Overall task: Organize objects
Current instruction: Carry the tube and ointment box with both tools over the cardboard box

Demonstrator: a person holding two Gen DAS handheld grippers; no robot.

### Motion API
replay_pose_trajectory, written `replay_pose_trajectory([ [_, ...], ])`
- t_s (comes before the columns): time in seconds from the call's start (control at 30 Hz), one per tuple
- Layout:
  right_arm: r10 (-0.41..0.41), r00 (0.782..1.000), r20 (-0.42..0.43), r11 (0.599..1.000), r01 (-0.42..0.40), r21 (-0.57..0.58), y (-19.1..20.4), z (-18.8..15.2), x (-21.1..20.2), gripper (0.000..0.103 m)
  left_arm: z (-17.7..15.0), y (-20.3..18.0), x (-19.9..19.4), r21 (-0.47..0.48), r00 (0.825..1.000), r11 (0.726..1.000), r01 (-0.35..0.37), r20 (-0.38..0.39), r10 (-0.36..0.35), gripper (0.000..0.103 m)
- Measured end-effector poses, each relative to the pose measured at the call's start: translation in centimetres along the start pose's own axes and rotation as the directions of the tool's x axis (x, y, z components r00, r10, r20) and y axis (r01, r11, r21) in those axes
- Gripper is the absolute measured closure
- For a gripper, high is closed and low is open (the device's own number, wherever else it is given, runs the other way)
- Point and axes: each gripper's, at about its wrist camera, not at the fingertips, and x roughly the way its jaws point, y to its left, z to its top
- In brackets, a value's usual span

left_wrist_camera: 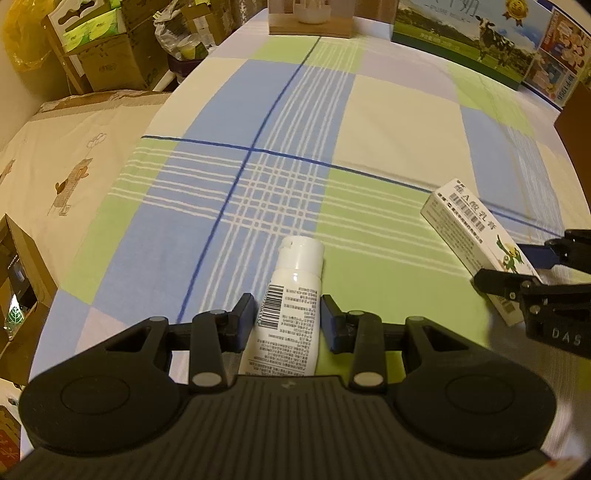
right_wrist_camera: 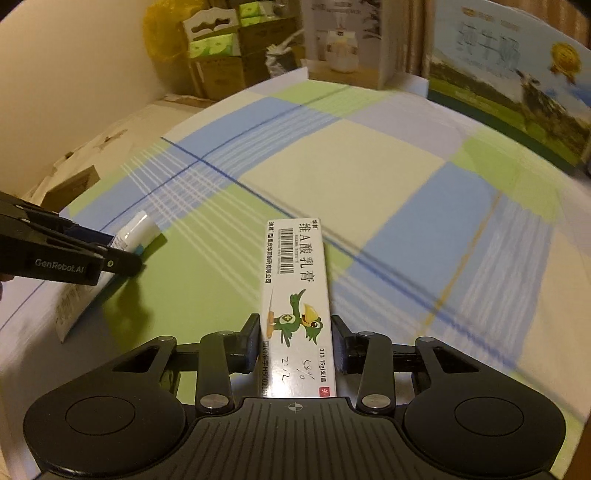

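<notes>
Two small toiletry items were the business of this moment. One was a white plastic squeeze tube (left_wrist_camera: 290, 302) with a flip cap and a printed barcode, lying lengthwise at the bottom centre of the left wrist view. The left gripper (left_wrist_camera: 289, 319) had its blue-padded jaws narrowed onto the tube's sides, apparently to lift it clear of the checked blue, green and cream cloth (left_wrist_camera: 258, 155). The other was a long white cardboard ointment box (right_wrist_camera: 295, 295) printed with a green cartoon bird, at the bottom centre of the right wrist view. The right gripper (right_wrist_camera: 294, 341) straddled it with narrow jaws, the left pad against the box, the right pad touching or nearly so. No earlier picture was given. Both tools pointed steeply down, cap and box ends leading away from the hands.

Open cloth filled the middle of both frames. A tall milk carton with a cow picture (left_wrist_camera: 480, 40) and a wooden stand (left_wrist_camera: 310, 22) lined the upper edge; cardboard boxes (left_wrist_camera: 107, 62) crowded the upper left, beyond the cloth's edge.
</notes>
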Motion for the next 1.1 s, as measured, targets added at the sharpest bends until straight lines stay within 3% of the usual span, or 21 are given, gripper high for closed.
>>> replay_pose_trajectory([
  [0.43,-0.097,0.995,-0.031,0.979,0.101,0.179,0.0,-7.8,-7.2,0.067,-3.5,-5.0,-1.9,0.101,0.996,0.991,0.092,-0.008,-0.092,0.070],
  [0.77,-0.199,0.978,-0.055,0.927,0.206,0.312,-1.6,-13.3,-12.4,0.067,-6.8,-12.8,-3.4,0.294,0.975,0.930,0.219,-0.040,-0.217,0.070],
  [0.93,-0.201,0.978,-0.062,0.918,0.210,0.336,-1.9,-14.6,-13.7,0.067,-8.0,-15.3,-3.8,0.356,0.966,0.899,0.255,-0.059,-0.250,0.070],
  [1.1,-0.197,0.978,-0.072,0.920,0.210,0.331,-1.9,-14.4,-13.6,0.067,-8.4,-15.8,-3.9,0.368,0.969,0.896,0.248,-0.073,-0.238,0.069],
])
